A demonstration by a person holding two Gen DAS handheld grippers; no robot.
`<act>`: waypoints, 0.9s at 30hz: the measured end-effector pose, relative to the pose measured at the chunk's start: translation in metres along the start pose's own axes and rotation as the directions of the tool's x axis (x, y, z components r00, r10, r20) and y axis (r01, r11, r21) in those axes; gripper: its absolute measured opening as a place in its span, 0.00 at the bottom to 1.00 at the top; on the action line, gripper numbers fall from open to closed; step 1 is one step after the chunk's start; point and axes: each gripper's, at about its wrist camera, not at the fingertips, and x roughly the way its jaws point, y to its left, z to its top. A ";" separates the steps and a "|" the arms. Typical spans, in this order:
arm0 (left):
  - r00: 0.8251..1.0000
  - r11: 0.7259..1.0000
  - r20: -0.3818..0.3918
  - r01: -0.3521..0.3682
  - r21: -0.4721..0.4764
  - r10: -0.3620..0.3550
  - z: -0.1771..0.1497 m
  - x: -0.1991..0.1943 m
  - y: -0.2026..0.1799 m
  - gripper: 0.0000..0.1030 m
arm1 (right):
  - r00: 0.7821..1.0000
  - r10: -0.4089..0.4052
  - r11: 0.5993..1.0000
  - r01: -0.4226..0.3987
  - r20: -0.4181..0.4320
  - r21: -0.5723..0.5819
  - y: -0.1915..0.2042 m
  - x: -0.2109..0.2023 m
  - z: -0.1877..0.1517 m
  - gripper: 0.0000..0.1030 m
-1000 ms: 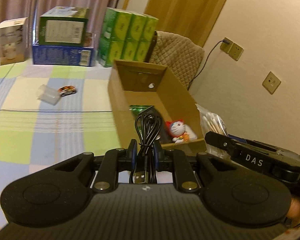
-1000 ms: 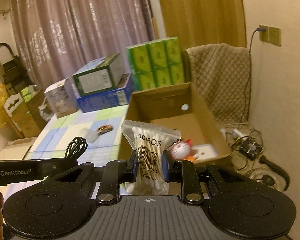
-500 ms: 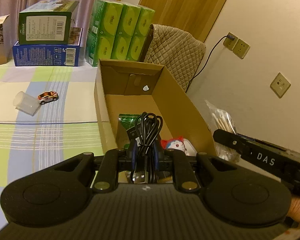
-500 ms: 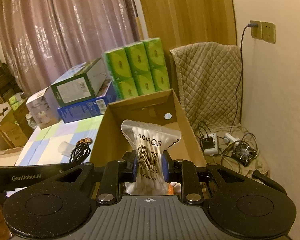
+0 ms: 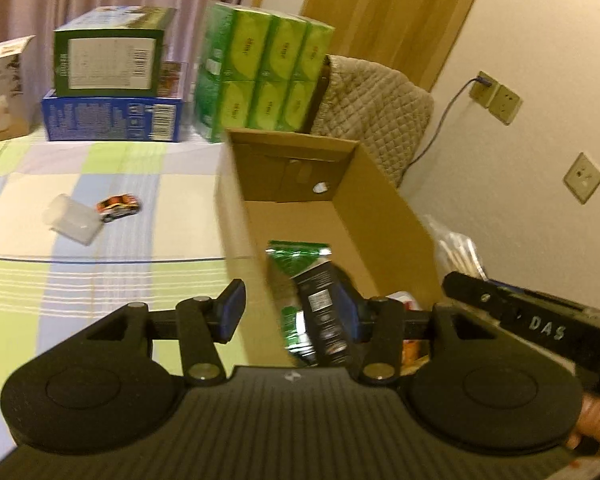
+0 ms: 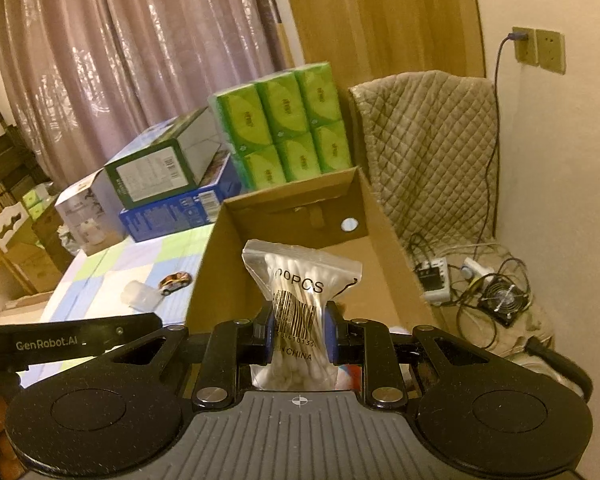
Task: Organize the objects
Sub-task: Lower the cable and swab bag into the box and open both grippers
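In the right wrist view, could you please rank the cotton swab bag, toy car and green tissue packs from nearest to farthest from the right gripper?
1. Cotton swab bag: pinched in the right gripper.
2. Toy car: left, on the checked cloth.
3. Green tissue packs: far back, behind the cardboard box.

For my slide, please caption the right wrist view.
Right hand-held gripper holds clear cotton-swab bag above open brown cardboard box.

- My right gripper (image 6: 299,338) is matt black plastic with small shiny metal pins; it pinches a clear, glossy plastic bag of cotton swabs (image 6: 300,300).
- My left gripper (image 5: 290,312) has the same matt plastic.
- The cardboard box (image 5: 384,208) is plain brown, matt paperboard.
- The pouch (image 5: 300,264) inside it is shiny green foil.
- The checked cloth (image 5: 100,264) looks soft and woven.
- The quilted cover (image 6: 424,140) is stitched beige fabric.
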 end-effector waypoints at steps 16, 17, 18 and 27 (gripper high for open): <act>0.995 0.993 -0.007 -0.099 -0.061 0.099 -0.026 -0.030 0.047 0.64 | 0.991 0.128 0.988 -0.125 -0.033 0.086 0.025 0.020 0.003 0.57; 0.995 0.993 -0.005 -0.101 -0.060 0.101 -0.027 -0.031 0.049 0.64 | 0.992 0.123 0.988 -0.120 -0.022 0.096 0.024 0.019 0.003 0.60; 0.995 0.993 -0.004 -0.104 -0.061 0.104 -0.027 -0.032 0.050 0.64 | 0.993 0.118 0.988 -0.116 -0.015 0.103 0.022 0.018 0.004 0.61; 0.993 0.990 -0.003 -0.120 -0.079 0.120 -0.036 -0.044 0.063 0.68 | 0.995 0.100 0.990 -0.096 -0.030 0.101 0.023 0.007 -0.005 0.61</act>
